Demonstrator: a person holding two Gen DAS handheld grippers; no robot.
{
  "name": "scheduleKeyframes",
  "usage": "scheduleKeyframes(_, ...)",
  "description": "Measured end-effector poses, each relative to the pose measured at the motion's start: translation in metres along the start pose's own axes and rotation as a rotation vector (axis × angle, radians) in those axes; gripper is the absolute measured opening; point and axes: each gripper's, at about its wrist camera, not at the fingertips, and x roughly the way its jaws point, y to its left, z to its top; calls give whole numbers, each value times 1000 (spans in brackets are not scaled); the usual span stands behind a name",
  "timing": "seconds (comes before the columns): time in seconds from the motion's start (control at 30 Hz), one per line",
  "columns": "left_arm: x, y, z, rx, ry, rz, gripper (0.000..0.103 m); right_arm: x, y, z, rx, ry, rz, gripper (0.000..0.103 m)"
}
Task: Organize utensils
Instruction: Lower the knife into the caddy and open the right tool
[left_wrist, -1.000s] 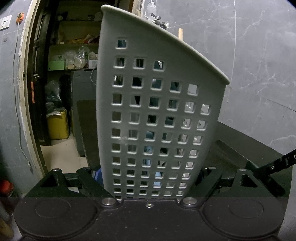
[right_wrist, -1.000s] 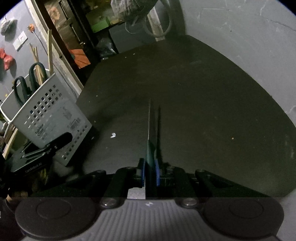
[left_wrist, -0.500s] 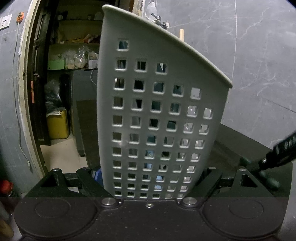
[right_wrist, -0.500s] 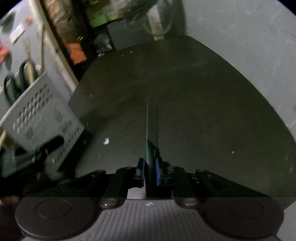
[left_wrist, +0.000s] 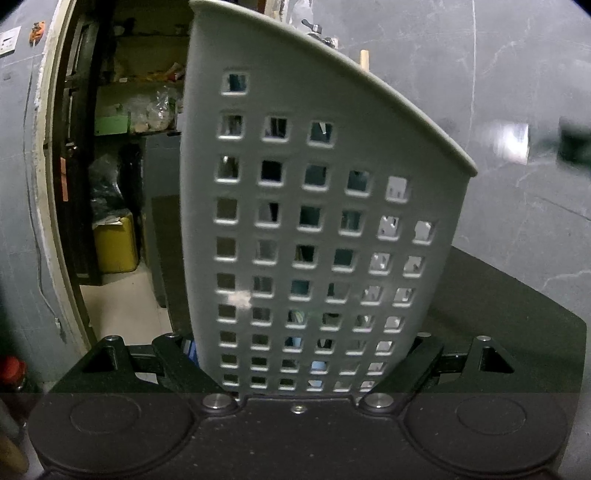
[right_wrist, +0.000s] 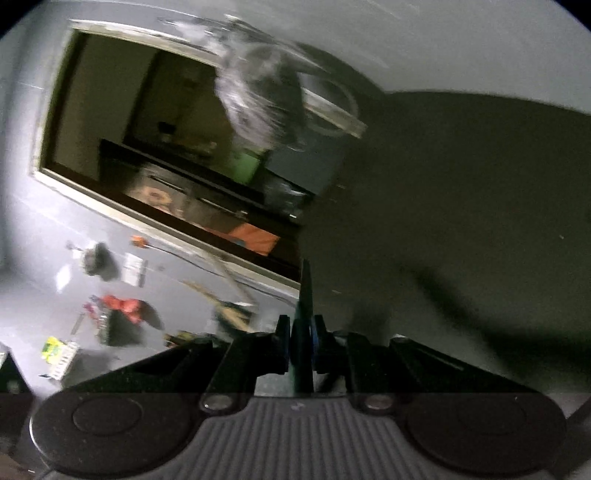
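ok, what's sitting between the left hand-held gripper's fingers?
Left wrist view: the grey perforated utensil basket fills the gap of the left hand-held gripper; nothing else shows there. Whether the fingers clamp it is unclear.

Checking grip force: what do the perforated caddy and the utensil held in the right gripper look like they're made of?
The caddy: looks like moulded plastic, matt grey-white, judging by its rounded rim and neat square holes. The utensil clamped in the right gripper: a thin dark-green strip seen edge-on, possibly a plastic handle; motion blur leaves the material open.
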Motion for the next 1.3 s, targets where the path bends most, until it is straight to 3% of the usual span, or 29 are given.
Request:
scheduleKeyframes(0.13,3,0,1,5,15,2,87,-2,45,8,-94,43,18,12)
scheduleKeyframes(0.33,9,4,8,-11,29,-9,88,10,101,12,-213,156,-87,12)
scheduleKeyframes(0.6,15,8,10,-25,29,-22,89,38,157,-13,-356,319,-220,12)
scheduleKeyframes(0.83,13,14,4,-28,20,-34,89,87,210,-7,-595,423,-401,12)
scheduleKeyframes(1.03,12,15,2,-29,17,-34,89,154,241,-21,-843,563,-450,11)
scheduleKeyframes(1.13,12,16,2,-34,17,-37,89,168,236,-27,-927,556,-466,12)
scheduleKeyframes(1.3,10,14,3,-26,15,-28,88,142,231,-19,-926,412,-342,18)
